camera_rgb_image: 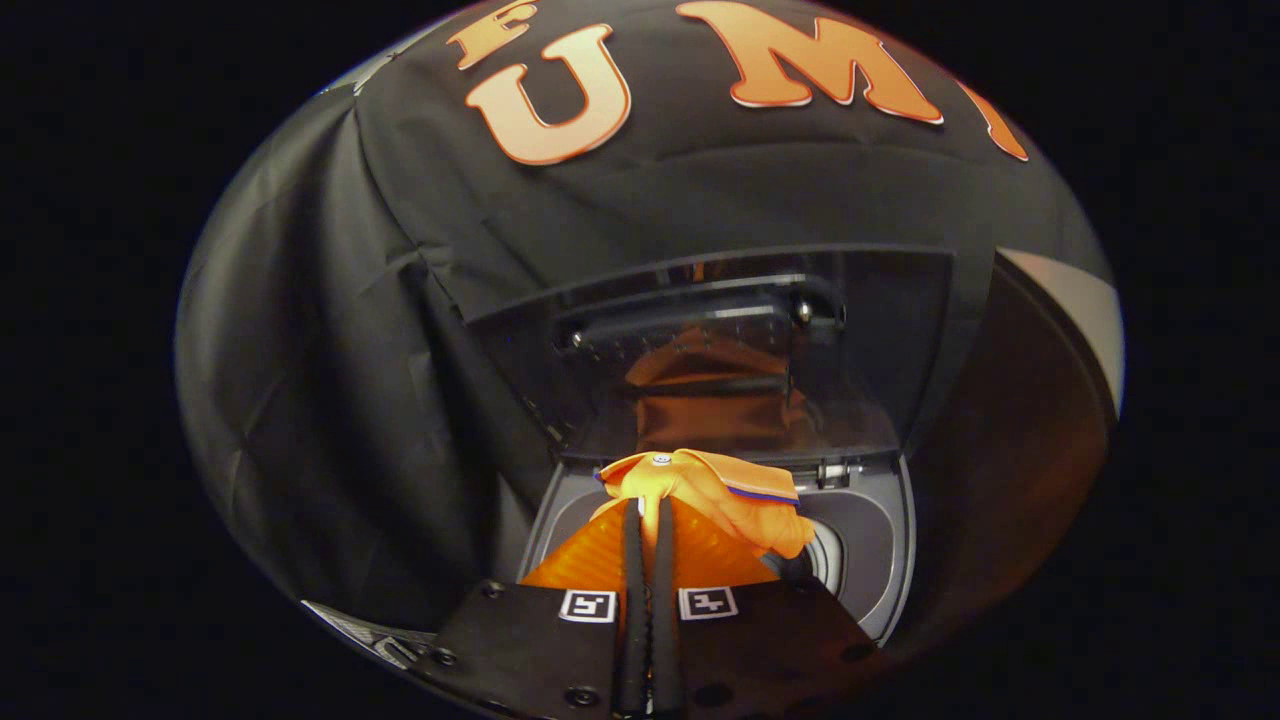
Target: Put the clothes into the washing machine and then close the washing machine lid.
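Hand-held gripper (648, 515) with fingers nearly together, pinching a fold of the orange garment (700, 500) between them. The garment hangs bunched over the washer (880, 530) opening, just ahead of the fingers. Beyond it, the glass lid (720, 350) stands raised, reflecting the orange cloth. Black cloth wall (330, 380) behind.

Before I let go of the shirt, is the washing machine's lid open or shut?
Open: the dark glass lid stands raised behind the grey machine top, mirroring the orange garment.
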